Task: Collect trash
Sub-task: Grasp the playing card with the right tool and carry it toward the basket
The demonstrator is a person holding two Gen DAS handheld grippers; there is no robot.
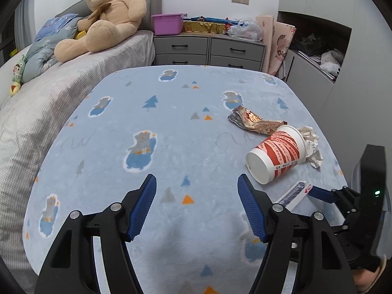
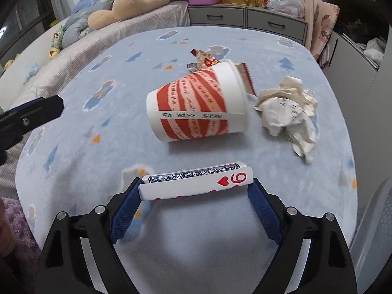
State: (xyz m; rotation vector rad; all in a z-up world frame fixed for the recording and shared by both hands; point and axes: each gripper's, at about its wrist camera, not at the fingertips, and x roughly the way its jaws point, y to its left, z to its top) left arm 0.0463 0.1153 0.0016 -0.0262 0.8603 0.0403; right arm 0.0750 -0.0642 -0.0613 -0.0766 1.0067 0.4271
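The right gripper (image 2: 196, 191) holds a bent white playing card (image 2: 196, 186) crosswise between its blue ribbed pads, one pad against each short end so that the card bows; its face shows a red heart and a "9", with more red pips cut off along the lower edge, and the blue patterned back curls up behind. No earlier view is given to compare.

At 12 o'clock from the card, on the pale blue fleece blanket printed with bears and trees (image 2: 85, 171), lies a tipped white paper cup with red-orange stripes (image 2: 198, 107); small dark characters run along its stripes and seam but are too blurred to read. At 3 o'clock of the cup sits a crumpled white paper wad (image 2: 289, 120) with faint unreadable print. Behind the cup, at 12 o'clock, a torn red-and-cream snack wrapper (image 1: 252, 121) is partly hidden; its large red characters cannot be made out.

The left gripper (image 1: 197, 205) hangs over bare blanket, jaws released and empty.
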